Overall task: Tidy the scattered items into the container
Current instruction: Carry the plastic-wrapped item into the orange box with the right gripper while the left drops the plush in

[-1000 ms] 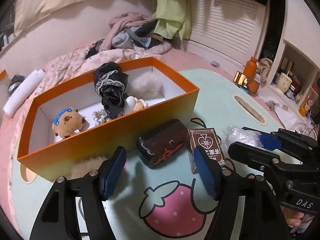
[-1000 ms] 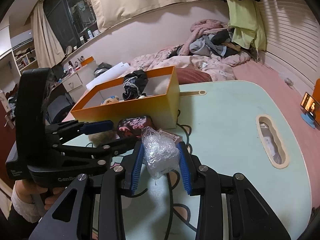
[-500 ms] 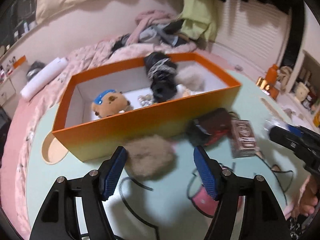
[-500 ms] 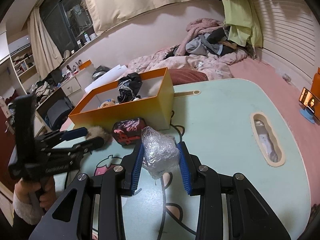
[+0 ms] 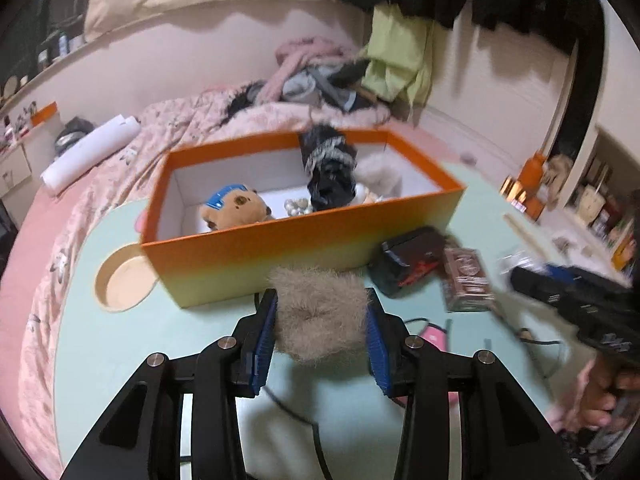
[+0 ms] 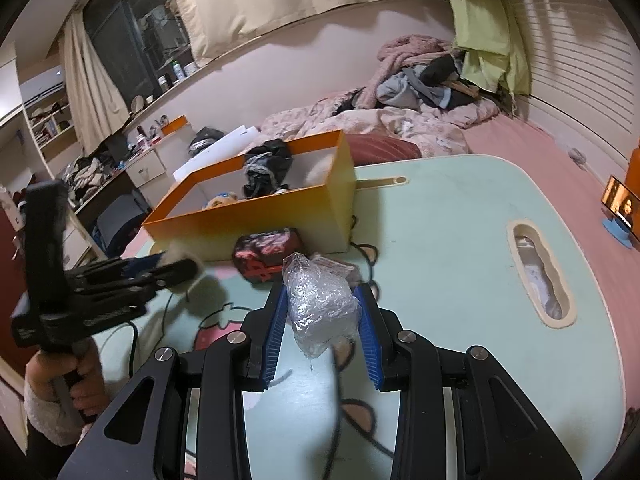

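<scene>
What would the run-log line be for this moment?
left tongs: closing around fluffy pom-pom | right tongs: gripping crinkled plastic bundle | orange box: part filled | dark pouch, card box: on table

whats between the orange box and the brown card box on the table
A dark red-patterned pouch lies between the orange box and the brown card box, clearest in the left wrist view.

Clothes heap (image 6: 432, 80) on bed (image 6: 400, 128) (rumpled pink quilt).

Left hand-held gripper (image 5: 320, 334) shifted from dark pouch (image 5: 412, 260) to furry pom-pom (image 5: 320, 312), jaws closing around it
</scene>
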